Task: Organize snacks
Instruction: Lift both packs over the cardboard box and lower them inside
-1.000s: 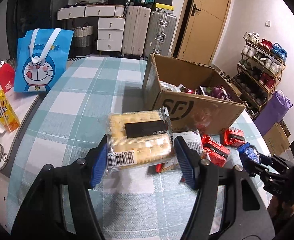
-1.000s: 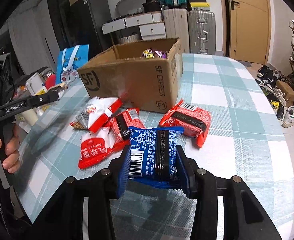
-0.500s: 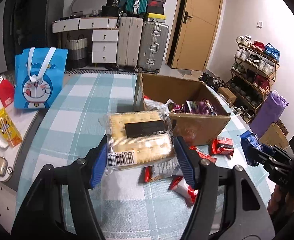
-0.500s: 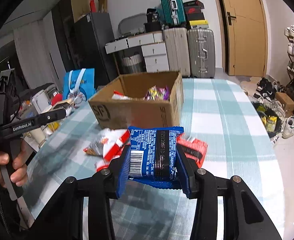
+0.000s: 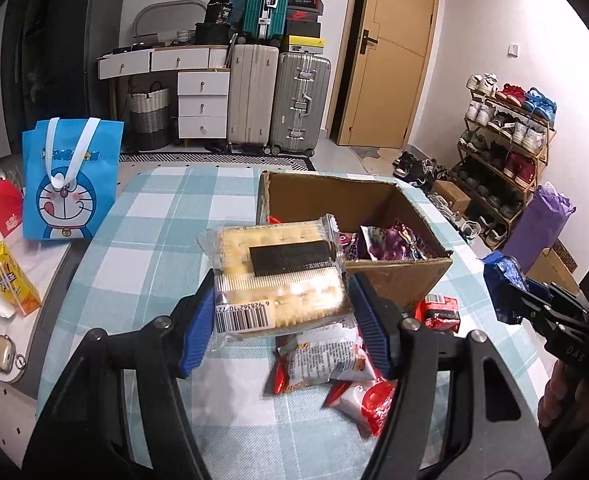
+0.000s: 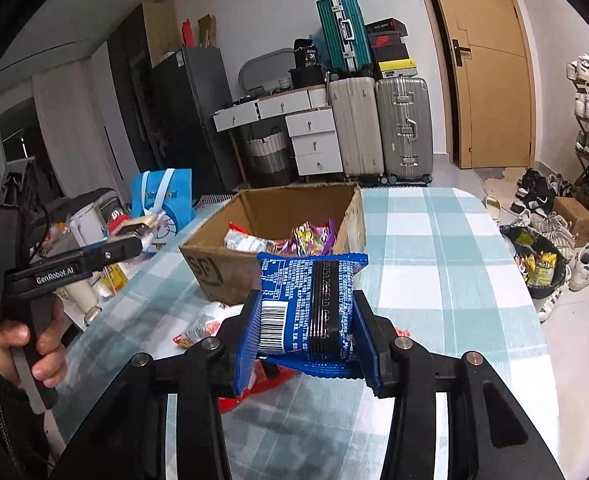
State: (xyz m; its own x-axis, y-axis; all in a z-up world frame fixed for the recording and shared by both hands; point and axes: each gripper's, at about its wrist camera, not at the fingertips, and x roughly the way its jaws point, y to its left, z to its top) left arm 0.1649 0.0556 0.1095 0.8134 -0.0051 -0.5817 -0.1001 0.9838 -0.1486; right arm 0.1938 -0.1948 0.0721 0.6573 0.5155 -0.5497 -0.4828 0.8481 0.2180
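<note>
Gripping clear cracker pack [image 5: 280, 276] in left claw [image 5: 282, 312], above checked surface [image 5: 142, 240] | clamping blue snack packet [image 6: 308, 306] in right claw [image 6: 308, 332] | both hovering just before open cardboard box [image 5: 398, 276] | red packets [image 5: 326, 364] lying below

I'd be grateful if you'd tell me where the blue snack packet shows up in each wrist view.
Left wrist view: blue snack packet at the far right edge, gripped by the right tool.
Right wrist view: bottom centre, clamped between the pads.
Shared landmark: the cardboard box behind it.
</note>
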